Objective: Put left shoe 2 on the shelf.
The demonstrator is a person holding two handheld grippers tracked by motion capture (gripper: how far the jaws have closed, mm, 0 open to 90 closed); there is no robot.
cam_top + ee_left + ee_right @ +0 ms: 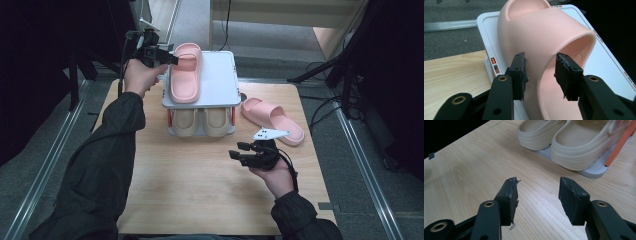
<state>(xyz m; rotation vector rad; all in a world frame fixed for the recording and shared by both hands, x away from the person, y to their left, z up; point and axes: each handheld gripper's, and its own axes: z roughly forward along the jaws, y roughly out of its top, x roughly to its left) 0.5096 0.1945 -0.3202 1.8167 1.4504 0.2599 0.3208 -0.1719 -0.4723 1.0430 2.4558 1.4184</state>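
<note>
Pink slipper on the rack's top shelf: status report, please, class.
Left gripper open, jaws astride pink slipper's strap, not pressing. Right gripper open over table. Second pink slipper beside rack. Nothing in the way.

Hidden or cut off, as I log it:
- beige clogs [202, 121]: toes under the white shelf top [220, 75].
- pink slide [544, 45]: heel cut by the bottom edge in the left gripper view.
- surface [200, 190]: near edge behind my sleeves.
</note>
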